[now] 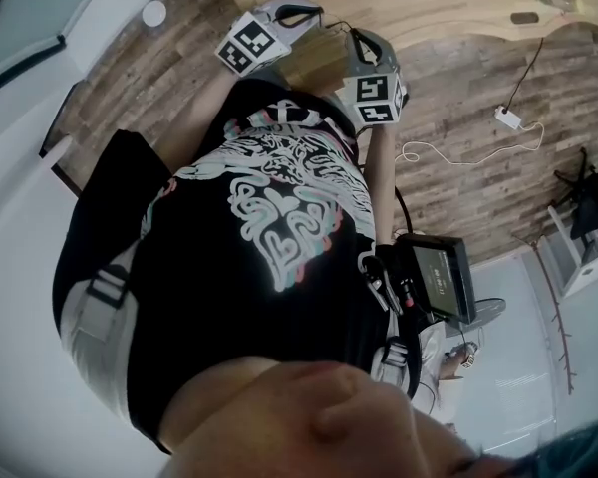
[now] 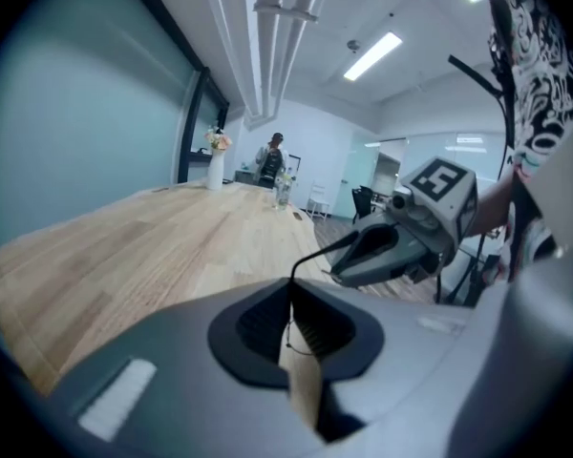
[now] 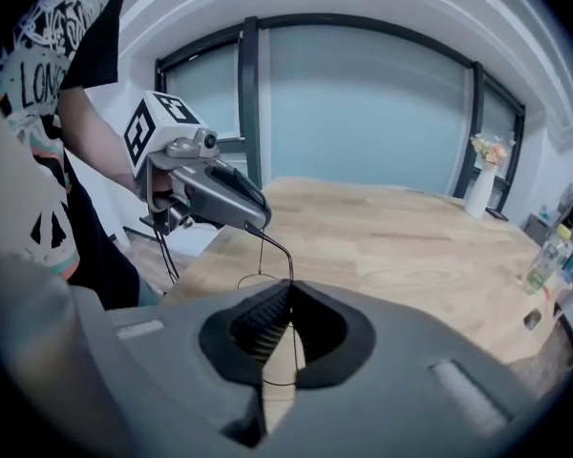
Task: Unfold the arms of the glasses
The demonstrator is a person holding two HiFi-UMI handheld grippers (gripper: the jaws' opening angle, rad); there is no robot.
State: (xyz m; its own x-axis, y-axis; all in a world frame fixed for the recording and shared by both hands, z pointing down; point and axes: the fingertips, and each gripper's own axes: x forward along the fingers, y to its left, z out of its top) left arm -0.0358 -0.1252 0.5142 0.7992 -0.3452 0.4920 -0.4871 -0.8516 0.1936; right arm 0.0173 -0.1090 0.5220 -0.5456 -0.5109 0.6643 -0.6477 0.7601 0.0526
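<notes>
Fingers (image 2: 253, 327) on our left gripper (image 2: 290, 299) and right gripper (image 3: 288, 299) are both pinched shut on the thin wire glasses (image 3: 267, 239), which we hold in the air above the table (image 3: 411, 246) edge, probably so an arm can swing clear.

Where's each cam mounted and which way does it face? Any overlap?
Left gripper view: rides the left hand-held gripper, looks along its shut jaws over the light wooden table; shows the right hand-held gripper, black printed T-shirt.
Right gripper view: rides the right one, faces back at the left; shows forearm, T-shirt.
Head view: on the head, steeply down; shows T-shirt, both grippers.
Shared: both gripper views show the thin wire-frame glasses and the table.
</notes>
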